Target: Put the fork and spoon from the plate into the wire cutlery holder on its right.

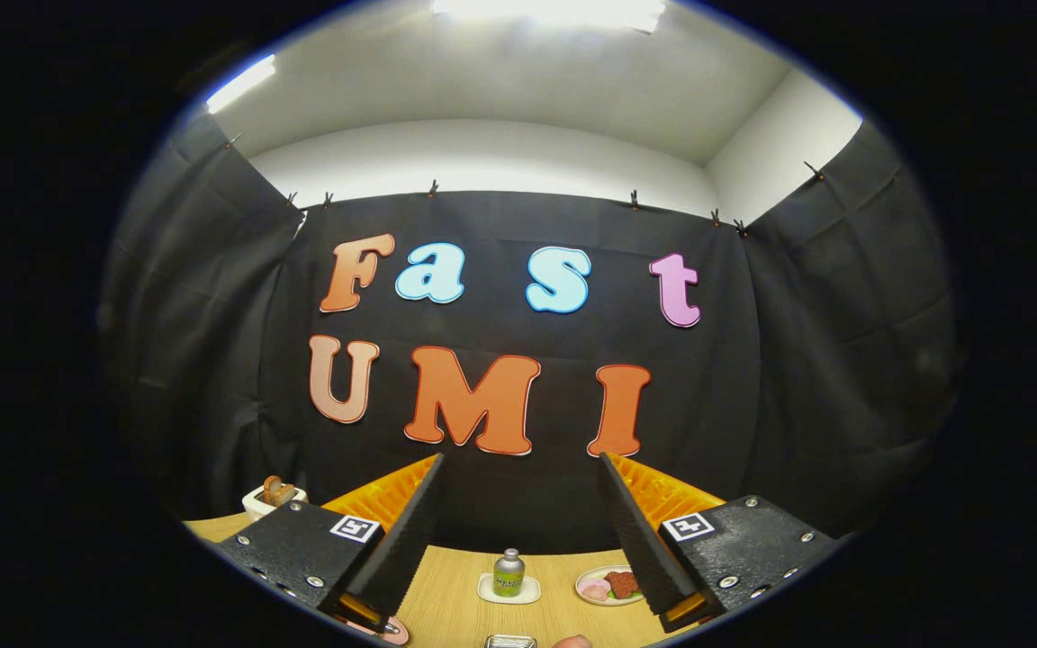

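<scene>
Gripper [518, 504] held high above the wooden table [455, 594], fingers spread and empty (likely surveying), a small bottle [509, 572] just ahead between them.

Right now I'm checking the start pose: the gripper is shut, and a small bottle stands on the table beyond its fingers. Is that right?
Not quite. The gripper is open, not shut: in the gripper view its fingers stand wide apart with nothing between them. The rest holds: the small bottle stands on the table beyond them.
</scene>
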A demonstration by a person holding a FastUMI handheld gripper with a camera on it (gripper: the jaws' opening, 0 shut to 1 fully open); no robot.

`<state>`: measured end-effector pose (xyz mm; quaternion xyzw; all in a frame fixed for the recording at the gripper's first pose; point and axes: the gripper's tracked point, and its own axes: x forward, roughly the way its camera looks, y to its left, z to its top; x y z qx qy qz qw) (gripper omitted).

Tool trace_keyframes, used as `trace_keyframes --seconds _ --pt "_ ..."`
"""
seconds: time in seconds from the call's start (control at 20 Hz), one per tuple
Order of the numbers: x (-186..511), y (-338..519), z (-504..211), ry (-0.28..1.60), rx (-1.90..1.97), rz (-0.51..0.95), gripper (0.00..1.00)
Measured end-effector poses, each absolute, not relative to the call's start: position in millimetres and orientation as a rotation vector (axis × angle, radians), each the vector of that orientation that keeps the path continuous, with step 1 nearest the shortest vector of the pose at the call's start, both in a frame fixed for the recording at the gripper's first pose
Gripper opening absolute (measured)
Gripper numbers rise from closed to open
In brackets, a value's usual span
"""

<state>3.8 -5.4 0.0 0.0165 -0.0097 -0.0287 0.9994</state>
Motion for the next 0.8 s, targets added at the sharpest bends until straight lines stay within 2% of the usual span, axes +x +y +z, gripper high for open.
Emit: trace_keyframes --seconds 0.8 --pt "8.3 23.1 -9.7 -0.006 0.040 -0.002 0.98"
